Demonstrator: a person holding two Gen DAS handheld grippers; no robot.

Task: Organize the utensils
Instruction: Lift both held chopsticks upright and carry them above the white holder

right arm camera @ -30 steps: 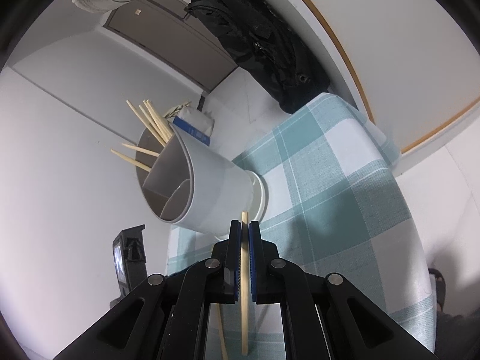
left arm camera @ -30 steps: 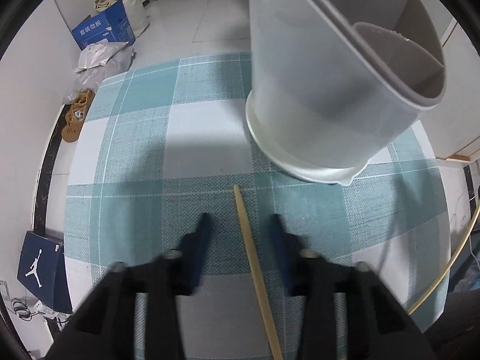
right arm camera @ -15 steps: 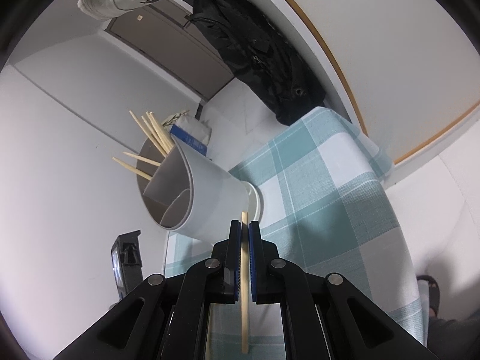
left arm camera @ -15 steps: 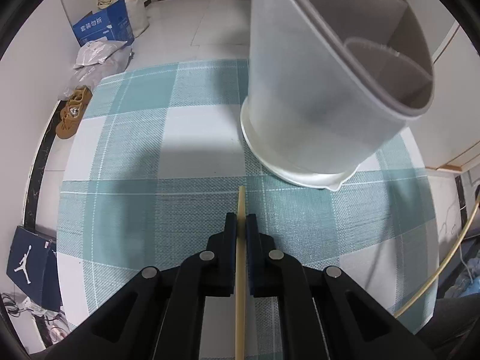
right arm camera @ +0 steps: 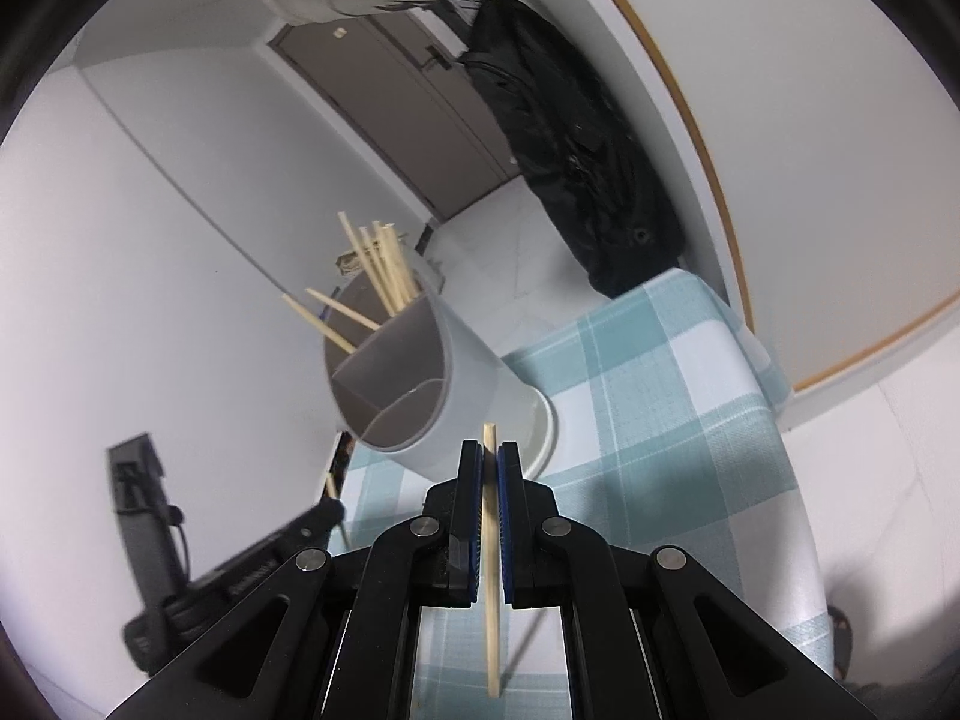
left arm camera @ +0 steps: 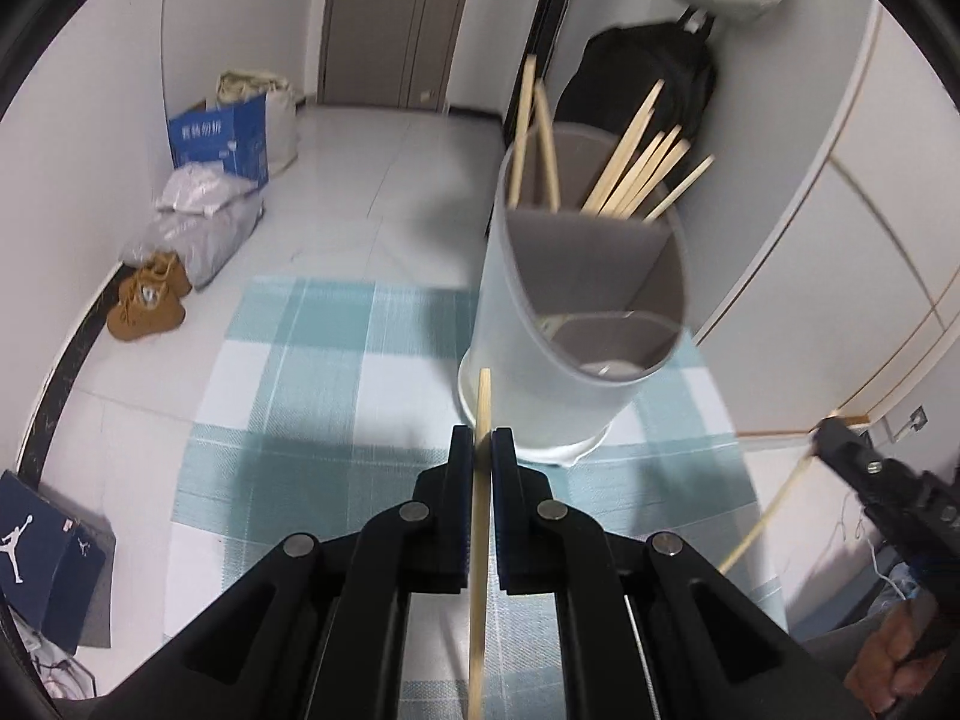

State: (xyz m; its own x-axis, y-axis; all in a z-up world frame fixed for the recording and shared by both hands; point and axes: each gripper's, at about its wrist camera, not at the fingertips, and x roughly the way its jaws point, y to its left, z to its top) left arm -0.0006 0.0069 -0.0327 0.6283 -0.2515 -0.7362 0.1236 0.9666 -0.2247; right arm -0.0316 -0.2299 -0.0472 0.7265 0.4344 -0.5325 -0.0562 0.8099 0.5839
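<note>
Above checked cloth [left arm camera: 312,360]: left claw [left arm camera: 476,450], right claw [right arm camera: 489,462] tilted down, each clamping chopstick [left arm camera: 478,540].

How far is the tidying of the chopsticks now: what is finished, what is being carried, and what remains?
Done: several chopsticks already stand in the back compartment of the grey holder. In hand: the left tongs are shut on one chopstick, and the right tongs on another chopstick. Left: both must still go into the holder. No loose chopsticks show on the checked tablecloth.
</note>
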